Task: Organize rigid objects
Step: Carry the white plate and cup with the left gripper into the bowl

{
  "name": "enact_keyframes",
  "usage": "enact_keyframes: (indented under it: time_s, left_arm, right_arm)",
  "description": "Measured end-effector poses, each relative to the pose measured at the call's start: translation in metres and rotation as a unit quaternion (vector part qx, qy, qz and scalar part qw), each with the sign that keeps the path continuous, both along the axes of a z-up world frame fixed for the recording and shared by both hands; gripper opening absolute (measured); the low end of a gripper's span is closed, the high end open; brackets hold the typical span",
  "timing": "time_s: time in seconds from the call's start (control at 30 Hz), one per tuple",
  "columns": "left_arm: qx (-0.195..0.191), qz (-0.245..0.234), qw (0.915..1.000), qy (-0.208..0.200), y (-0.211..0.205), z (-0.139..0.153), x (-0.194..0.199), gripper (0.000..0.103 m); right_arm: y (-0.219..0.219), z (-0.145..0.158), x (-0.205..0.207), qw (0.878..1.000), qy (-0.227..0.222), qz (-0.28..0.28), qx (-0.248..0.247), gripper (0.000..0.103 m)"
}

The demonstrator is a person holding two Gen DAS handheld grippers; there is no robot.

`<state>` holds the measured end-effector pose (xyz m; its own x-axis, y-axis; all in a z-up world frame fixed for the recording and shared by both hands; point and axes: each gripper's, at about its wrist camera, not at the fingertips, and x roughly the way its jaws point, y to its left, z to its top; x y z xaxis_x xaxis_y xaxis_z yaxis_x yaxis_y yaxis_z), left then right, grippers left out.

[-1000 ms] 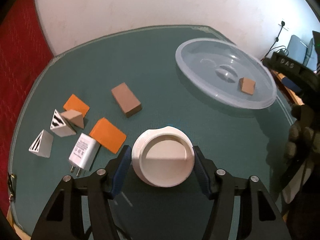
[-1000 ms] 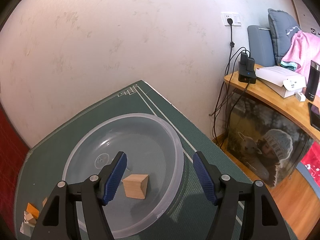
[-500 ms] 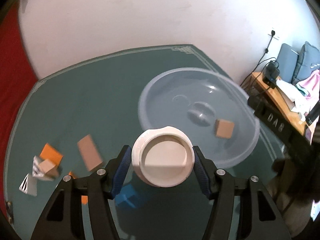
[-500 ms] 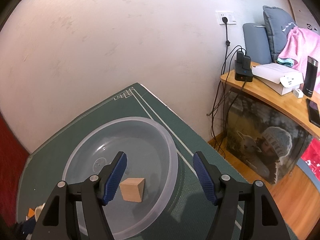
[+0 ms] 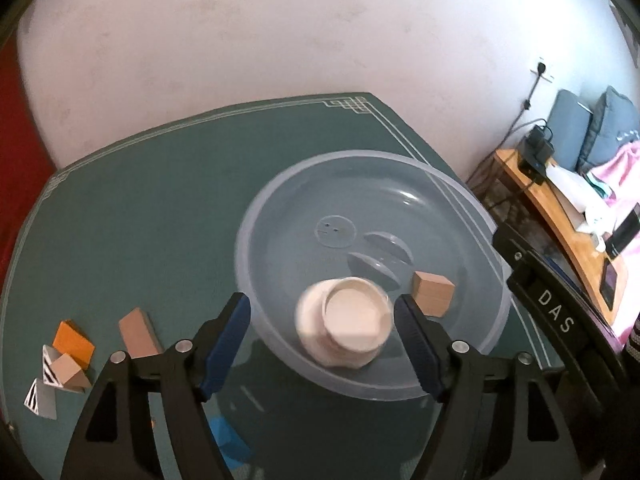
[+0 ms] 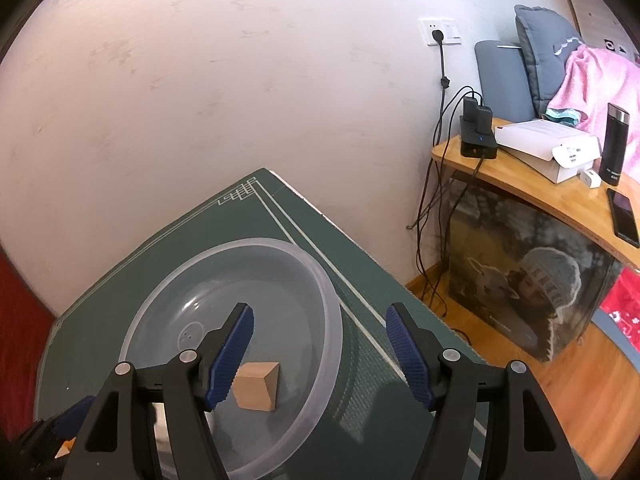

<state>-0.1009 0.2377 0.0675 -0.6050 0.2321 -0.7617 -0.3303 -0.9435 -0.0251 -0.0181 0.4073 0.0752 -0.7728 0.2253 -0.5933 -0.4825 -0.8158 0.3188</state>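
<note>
A clear plastic bowl stands on the green table mat with a wooden cube inside it. My left gripper hangs over the bowl's near side and its jaws are opening. The white jar is between them, blurred and low in the bowl, and the left pad stands well off it. My right gripper stays open above the bowl's right rim with nothing between its fingers. Below it lies the wooden cube.
On the mat at the left lie a brown block, an orange block, a tan wedge, striped white prisms and a blue piece. A wooden side table with chargers and cables stands to the right, past the mat's edge.
My left gripper carried the white jar from beside the blocks to over the bowl. Its jaws have now spread and the jar has dropped lower. The right gripper barely moved.
</note>
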Motion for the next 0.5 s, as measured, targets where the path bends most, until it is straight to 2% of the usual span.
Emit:
enact_keyframes:
  time_s: [0.13,0.5]
  left_arm:
    - [-0.002,0.014,0.9999,0.002,-0.009,0.002,0.002,0.075]
    - [-0.040,0.039,0.9979,0.034,-0.016,0.005,0.016,0.075]
  right_arm:
    - [0.000,0.000,0.000,1.000,0.000,0.003,0.003,0.072]
    - [-0.001,0.000,0.000,1.000,0.003,0.007,0.004,0.072]
